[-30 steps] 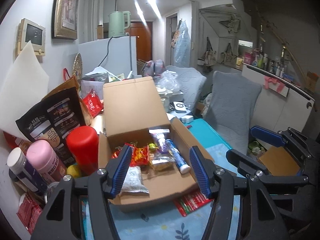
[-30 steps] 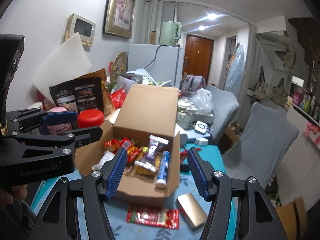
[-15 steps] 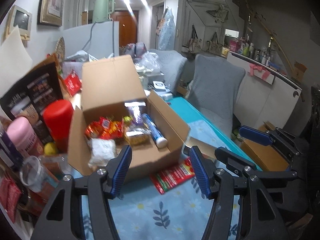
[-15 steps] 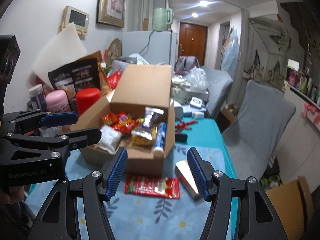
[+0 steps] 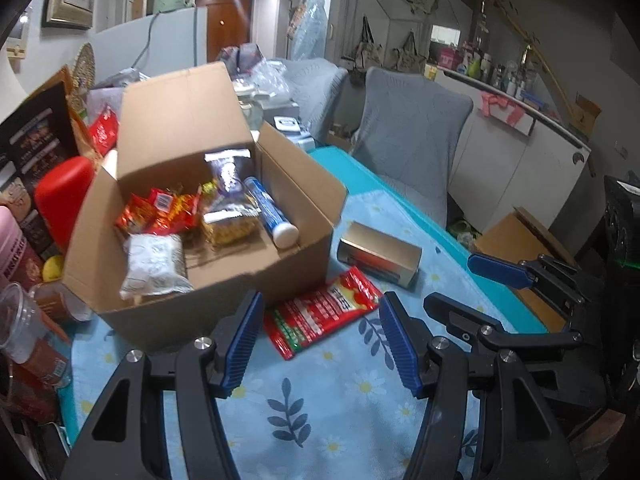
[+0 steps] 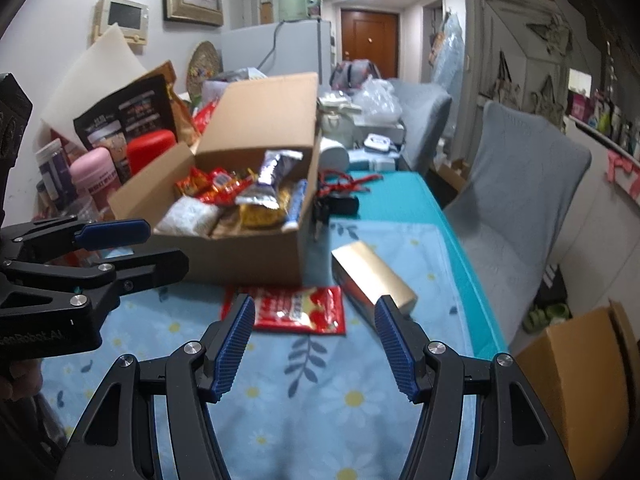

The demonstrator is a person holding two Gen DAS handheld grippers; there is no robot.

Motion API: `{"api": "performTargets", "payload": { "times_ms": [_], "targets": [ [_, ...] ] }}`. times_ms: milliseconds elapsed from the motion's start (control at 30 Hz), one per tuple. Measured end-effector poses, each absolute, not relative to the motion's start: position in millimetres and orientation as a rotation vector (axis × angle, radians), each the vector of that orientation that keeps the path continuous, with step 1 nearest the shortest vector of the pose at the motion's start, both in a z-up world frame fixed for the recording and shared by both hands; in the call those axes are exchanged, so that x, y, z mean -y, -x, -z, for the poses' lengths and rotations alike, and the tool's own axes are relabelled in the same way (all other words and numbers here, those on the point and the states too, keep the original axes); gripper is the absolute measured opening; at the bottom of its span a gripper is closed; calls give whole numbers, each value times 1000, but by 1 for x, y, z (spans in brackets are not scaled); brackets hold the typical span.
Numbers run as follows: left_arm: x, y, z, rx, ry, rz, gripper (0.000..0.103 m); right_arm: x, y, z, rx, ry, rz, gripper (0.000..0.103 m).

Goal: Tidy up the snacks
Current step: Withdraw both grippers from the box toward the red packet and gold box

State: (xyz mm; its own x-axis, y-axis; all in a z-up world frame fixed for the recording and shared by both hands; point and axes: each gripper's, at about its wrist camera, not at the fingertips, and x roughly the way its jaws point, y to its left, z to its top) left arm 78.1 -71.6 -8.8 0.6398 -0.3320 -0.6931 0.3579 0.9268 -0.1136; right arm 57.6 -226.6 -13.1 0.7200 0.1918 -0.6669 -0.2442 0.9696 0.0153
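An open cardboard box (image 5: 224, 280) (image 6: 256, 258) on the flowered blue cloth holds several snack packets and a blue-and-white tube (image 5: 272, 216). A red snack packet (image 5: 320, 312) (image 6: 298, 308) lies flat on the cloth in front of the box. A gold rectangular box (image 5: 378, 254) (image 6: 372, 280) lies to its right. My left gripper (image 5: 320, 340) is open and empty, just short of the red packet. My right gripper (image 6: 316, 344) is open and empty, also near the red packet and the gold box.
Jars, a pink bottle (image 6: 98, 176), a red canister (image 5: 60, 196) and bags crowd the left by the wall. A plastic cup (image 5: 20, 328) stands at the left edge. A grey chair (image 6: 516, 200) is to the right. A brown carton (image 6: 576, 376) sits on the floor.
Both grippers have drawn back and tilted down from over the box; the red packet and gold box now lie just ahead of the fingers. Both stay open.
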Motion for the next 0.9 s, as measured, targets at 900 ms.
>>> {"api": "performTargets", "payload": {
  "times_ms": [900],
  "targets": [
    [80, -141, 87, -951, -13, 362, 60, 269, -124, 73, -867, 53, -226, 63]
  ]
}}
